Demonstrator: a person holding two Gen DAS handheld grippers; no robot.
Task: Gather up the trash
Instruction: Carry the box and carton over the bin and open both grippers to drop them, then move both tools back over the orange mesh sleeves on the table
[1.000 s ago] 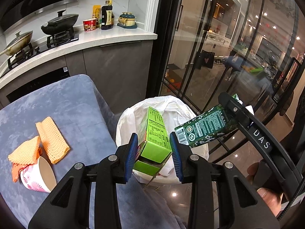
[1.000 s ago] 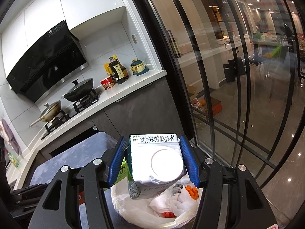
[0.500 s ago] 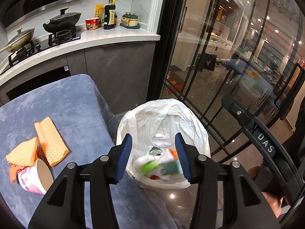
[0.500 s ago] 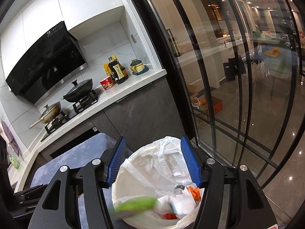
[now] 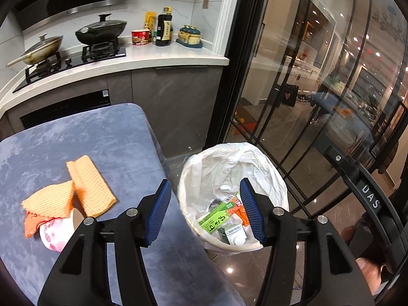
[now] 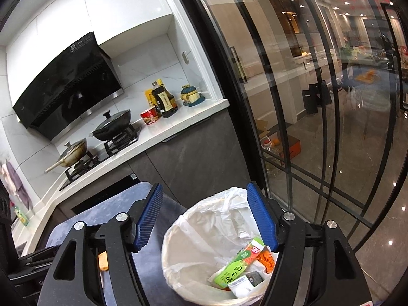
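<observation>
1. Both your left gripper (image 5: 204, 210) and right gripper (image 6: 207, 218) hung empty, jaws opening, over the white-lined bin (image 5: 204, 168) holding the green carton (image 5: 216, 216).
2. Next, you needed the tipped pink floral paper cup (image 5: 57, 230) on the blue-grey cloth-covered bench (image 5: 102, 137).

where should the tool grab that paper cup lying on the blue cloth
The paper cup lies tipped on its side on the blue cloth, open mouth up and to the right, its far end tucked under the orange cloths. I would probably bring the left tool, empty with jaws opening, down from above and pinch across the pink printed wall near the rim, since that end is uncovered.
</observation>
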